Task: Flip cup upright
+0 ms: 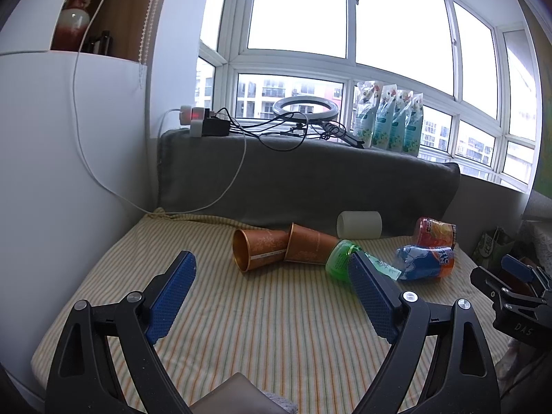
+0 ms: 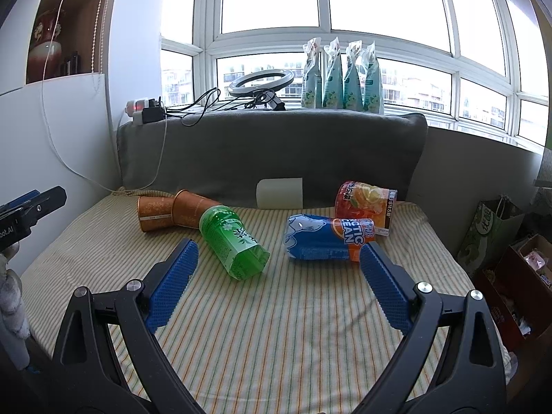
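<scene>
Several cups lie on their sides on the striped cloth. Two orange paper cups lie together, one mouth facing me; they also show in the right wrist view. A green cup, a blue cup, a red-orange cup and a white cup lie nearby. My left gripper is open and empty, short of the orange cups. My right gripper is open and empty, its fingertips beside the green and blue cups.
A grey cushion backs the cloth. Behind it stand a ring light, chargers with cables and several refill pouches. A white wall is at left. Bags and boxes stand at right.
</scene>
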The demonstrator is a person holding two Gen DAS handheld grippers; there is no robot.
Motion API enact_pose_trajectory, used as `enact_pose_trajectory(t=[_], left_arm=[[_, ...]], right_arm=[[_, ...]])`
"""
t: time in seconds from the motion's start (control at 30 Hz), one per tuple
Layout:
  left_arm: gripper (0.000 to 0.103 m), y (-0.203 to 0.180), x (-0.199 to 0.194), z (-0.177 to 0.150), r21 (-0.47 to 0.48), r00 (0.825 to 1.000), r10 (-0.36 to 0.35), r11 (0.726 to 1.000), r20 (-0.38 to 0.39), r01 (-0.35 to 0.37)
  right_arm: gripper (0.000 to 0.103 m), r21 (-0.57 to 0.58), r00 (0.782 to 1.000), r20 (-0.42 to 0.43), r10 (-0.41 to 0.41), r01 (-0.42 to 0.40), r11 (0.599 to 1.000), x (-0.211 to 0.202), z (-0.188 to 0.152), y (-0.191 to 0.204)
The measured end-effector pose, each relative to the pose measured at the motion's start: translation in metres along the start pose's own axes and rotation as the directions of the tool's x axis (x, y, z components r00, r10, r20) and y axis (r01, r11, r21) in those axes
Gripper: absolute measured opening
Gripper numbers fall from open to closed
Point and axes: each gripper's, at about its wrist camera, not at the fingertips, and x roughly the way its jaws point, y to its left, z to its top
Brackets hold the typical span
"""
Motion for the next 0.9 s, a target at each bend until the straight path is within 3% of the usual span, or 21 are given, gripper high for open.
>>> enact_pose_trajectory(t=[0.9], left_arm=[[0.090,0.0007,0.0004,-0.0022,-0.005,1.000,-0.009,1.000,-0.003,0.009]], right_arm=[[0.097,-0.005,1.000,0.005,-0.005,0.005,1.000,-0.0003,0.0034,0.0012]])
